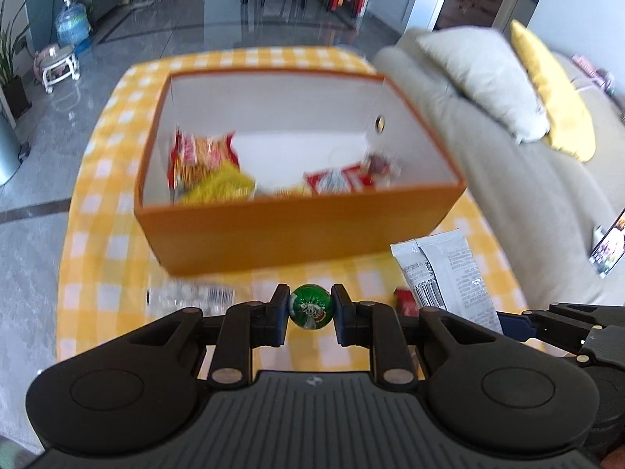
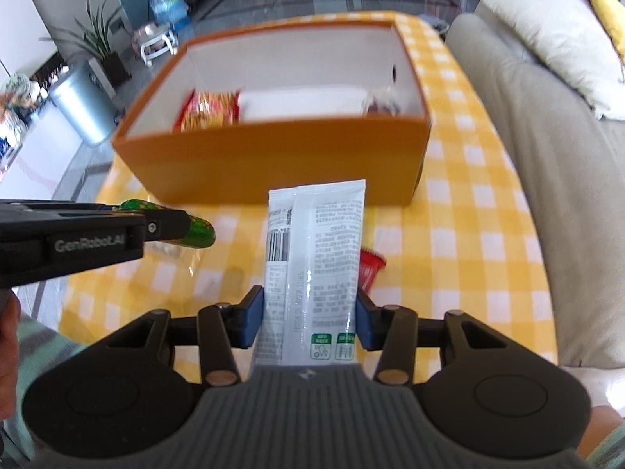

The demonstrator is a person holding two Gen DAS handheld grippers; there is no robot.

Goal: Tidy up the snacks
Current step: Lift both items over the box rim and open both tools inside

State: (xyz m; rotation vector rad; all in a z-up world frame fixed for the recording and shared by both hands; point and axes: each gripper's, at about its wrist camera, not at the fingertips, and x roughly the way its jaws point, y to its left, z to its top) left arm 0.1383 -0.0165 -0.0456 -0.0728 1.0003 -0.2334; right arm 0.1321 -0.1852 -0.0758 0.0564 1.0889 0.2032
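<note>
Between the narrowed jaws of my left gripper (image 1: 310, 310) sits a round green foil-wrapped candy (image 1: 310, 307), pinched from both sides, held above the yellow-and-white checked tablecloth (image 1: 97, 211) just in front of the open orange cardboard box (image 1: 273, 230). Inside that box lie a red-and-yellow snack bag (image 1: 203, 156) at its left and a red-and-white packet (image 1: 340, 179) toward its right. My right gripper (image 2: 308, 322), jaws wider, clamps a long white printed snack pouch (image 2: 316, 258), its far end nearly reaching the box's front wall. A small red wrapper (image 2: 369, 269) lies just right of the pouch.
</note>
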